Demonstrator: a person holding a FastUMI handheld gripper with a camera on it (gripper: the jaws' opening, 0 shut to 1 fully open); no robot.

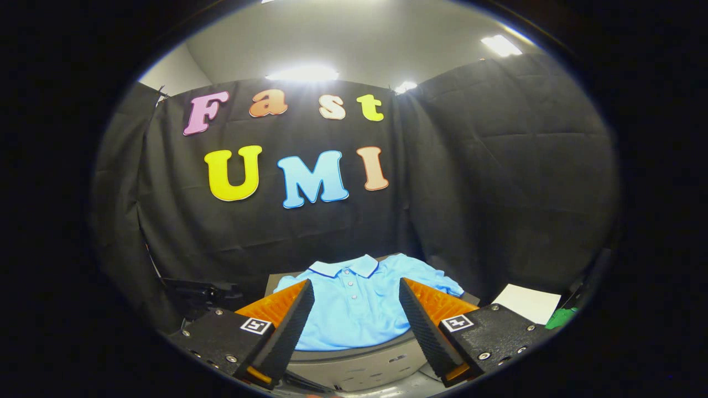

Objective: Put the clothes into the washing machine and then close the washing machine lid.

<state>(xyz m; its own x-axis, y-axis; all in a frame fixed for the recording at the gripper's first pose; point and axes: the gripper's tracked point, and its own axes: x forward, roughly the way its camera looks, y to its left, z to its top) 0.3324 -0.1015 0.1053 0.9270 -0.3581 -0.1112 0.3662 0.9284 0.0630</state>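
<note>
We see the hand-held gripper [357, 296] with its two fingers spread wide apart and nothing held between them. Each finger [287, 326] is a wedge-shaped slab with a finely ribbed, saw-toothed inner face, and each is bolted to a blocky body that carries a small square marker on its top.

Just ahead of the fingers, and showing in the gap between them, lies a light blue polo shirt [357, 309]. It is soft knit cloth, laid flat with its front upward; its collar is folded down with a thin dark line along the edge, and a short placket with small buttons runs below it. One sleeve reaches out past the right finger, a little rumpled. The fingertips stand to either side of the shirt's body, and we cannot tell whether they touch the cloth.

The shirt rests on a washing machine [359, 367], a pale grey unit with a curved front rim and a smooth, hard casing below it; the hem reaches that front rim.

Beyond the right finger, a flat white sheet [528, 303] lies near the machine, with a small crumpled green thing [561, 318] just beside it.
</note>
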